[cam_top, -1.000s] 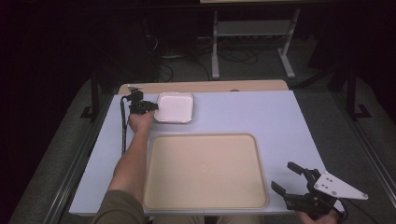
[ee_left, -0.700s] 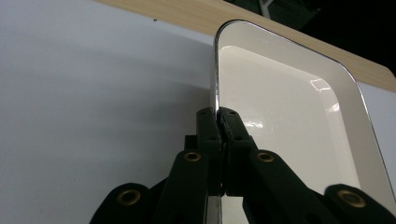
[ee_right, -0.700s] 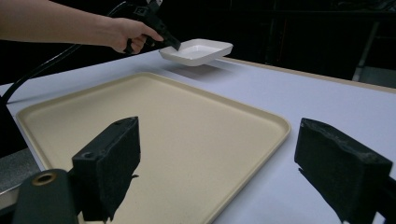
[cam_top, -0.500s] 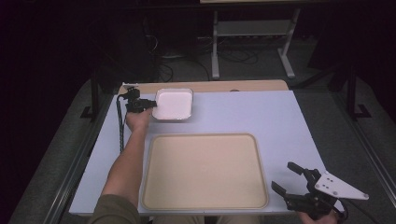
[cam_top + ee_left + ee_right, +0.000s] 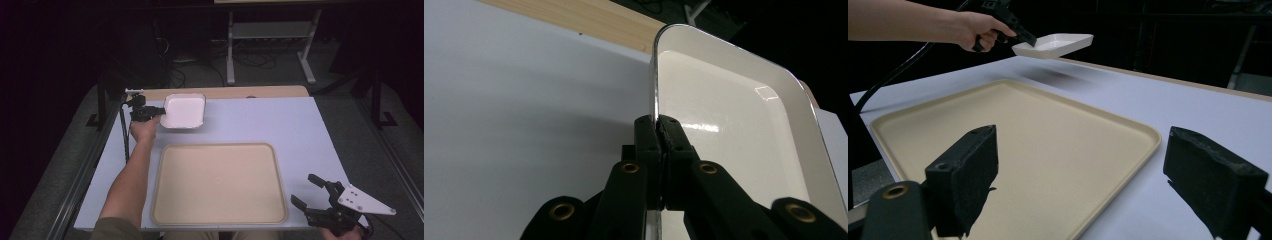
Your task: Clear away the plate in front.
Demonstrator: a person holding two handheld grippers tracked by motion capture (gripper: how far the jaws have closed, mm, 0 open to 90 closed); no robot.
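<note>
Dark room, pale table (image 5: 260, 120): left tongs (image 5: 150, 113) pinch the white dish (image 5: 184, 111) rim, lifted clear, likely bound for the tray (image 5: 219, 185); right tongs (image 5: 314, 196) wait wide.

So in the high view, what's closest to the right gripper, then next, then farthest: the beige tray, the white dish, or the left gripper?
1. Beige tray, just left of the right gripper.
2. White dish, far side, lifted.
3. Left gripper, clamped on the dish's left rim, slightly farther.
</note>
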